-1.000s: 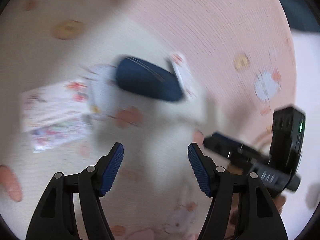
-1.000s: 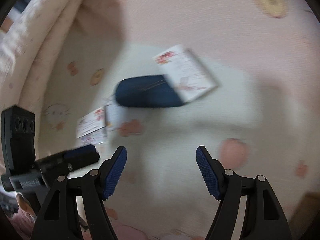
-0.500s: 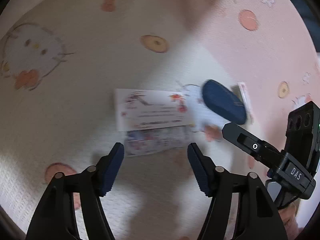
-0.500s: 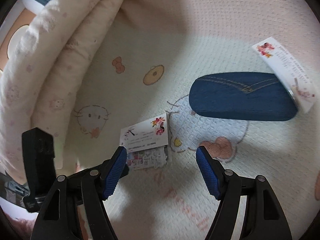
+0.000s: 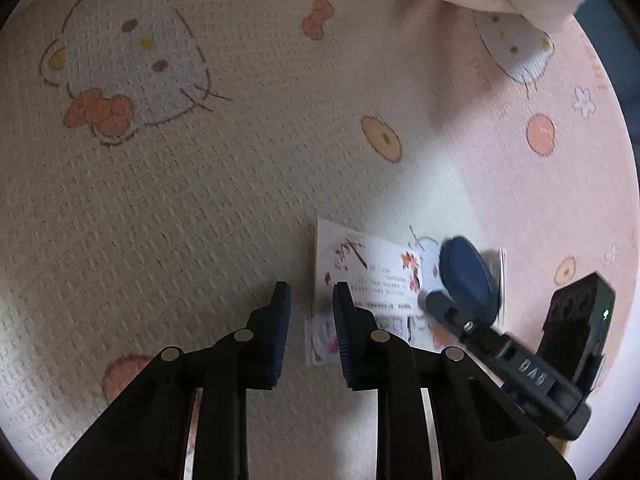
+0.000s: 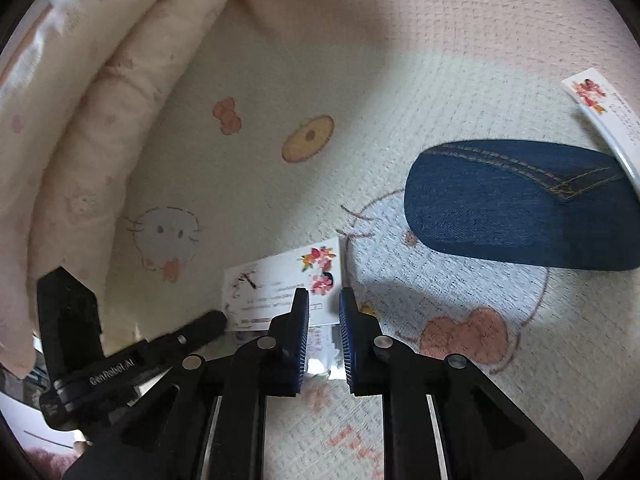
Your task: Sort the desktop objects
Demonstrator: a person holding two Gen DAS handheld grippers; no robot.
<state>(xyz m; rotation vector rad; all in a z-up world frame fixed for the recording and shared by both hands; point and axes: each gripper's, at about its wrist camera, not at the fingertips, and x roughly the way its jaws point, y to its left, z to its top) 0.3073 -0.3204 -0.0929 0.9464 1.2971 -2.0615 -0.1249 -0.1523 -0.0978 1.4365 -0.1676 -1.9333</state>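
A cartoon-printed blanket (image 5: 248, 184) covers the whole surface, with a rolled quilt (image 6: 92, 92) bunched along its far edge. On the blanket lies a denim case (image 6: 520, 204), its far end resting on a flowered white card (image 6: 604, 112). Near the case, apart from it, a second flowered card (image 6: 280, 284) lies on a small printed packet (image 5: 320, 340). The right gripper (image 6: 324, 328) hangs over this card's near edge, jaws narrowly apart and holding nothing. The left gripper (image 5: 310, 308) sits just beside the card's end, jaws likewise a little apart and empty.
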